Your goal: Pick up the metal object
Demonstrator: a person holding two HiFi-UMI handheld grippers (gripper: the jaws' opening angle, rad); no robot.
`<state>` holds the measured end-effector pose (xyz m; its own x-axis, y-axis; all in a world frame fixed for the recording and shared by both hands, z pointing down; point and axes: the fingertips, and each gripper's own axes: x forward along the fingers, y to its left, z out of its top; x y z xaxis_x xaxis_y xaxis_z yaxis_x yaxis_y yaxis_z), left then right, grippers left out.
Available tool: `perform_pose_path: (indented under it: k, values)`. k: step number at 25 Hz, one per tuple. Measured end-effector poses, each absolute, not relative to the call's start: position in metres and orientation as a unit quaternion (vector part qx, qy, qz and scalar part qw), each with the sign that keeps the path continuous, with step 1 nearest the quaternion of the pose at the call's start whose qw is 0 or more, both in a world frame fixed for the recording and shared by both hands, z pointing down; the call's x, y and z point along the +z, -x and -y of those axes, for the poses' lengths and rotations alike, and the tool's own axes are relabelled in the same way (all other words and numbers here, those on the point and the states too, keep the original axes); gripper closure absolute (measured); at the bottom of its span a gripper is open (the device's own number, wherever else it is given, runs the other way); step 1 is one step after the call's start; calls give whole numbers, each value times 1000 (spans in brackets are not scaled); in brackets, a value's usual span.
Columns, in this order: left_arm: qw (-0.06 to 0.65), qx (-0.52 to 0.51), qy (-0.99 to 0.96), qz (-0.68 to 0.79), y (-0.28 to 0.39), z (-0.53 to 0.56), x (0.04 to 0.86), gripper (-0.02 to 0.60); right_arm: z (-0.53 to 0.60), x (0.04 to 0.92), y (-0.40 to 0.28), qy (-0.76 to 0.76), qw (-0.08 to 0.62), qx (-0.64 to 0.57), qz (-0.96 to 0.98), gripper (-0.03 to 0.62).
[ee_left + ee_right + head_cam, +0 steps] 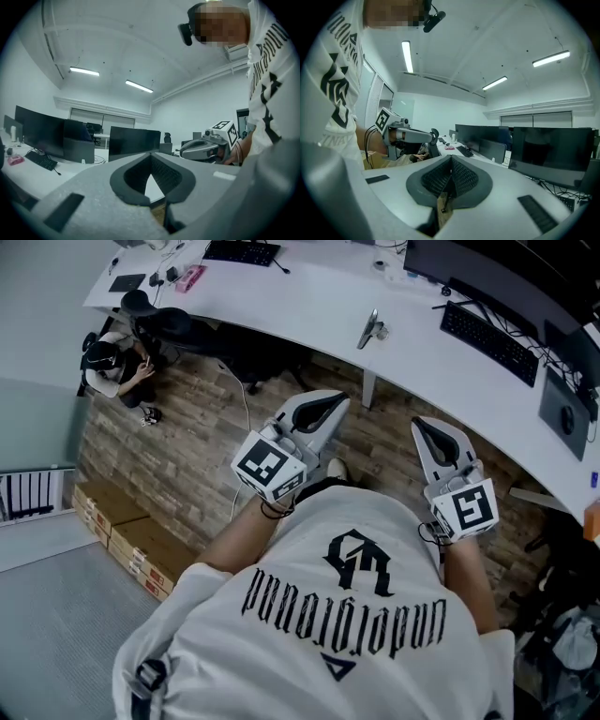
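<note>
Fingers (pixel 461 178) pressed together, empty, left gripper (pixel 341 401) and right gripper (pixel 419 425); metal object (pixel 371 330) on curved white desk (pixel 309 296), wood floor (pixel 187 442).

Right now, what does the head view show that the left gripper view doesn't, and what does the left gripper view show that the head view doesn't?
Only the head view: the metal object lying on the white desk, the cardboard boxes and a seated person.
Only the left gripper view: the ceiling lights.
Both: the desk, the keyboard beside the pink item, and the left tongs and right tongs, both shut and empty.
</note>
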<state>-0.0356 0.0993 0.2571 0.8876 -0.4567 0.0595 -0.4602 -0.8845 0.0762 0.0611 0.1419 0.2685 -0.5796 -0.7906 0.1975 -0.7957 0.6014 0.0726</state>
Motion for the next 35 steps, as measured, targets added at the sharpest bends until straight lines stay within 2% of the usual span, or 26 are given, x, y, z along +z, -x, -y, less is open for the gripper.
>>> perform_pose_path:
  k: [12, 35]
  values:
    - [40, 31, -976, 210, 75, -29, 251, 568, -62, 267, -21, -463, 100, 27, 880, 585]
    - [111, 58, -959, 253, 28, 94, 310, 568, 88, 329, -70, -406, 137, 91, 899, 585]
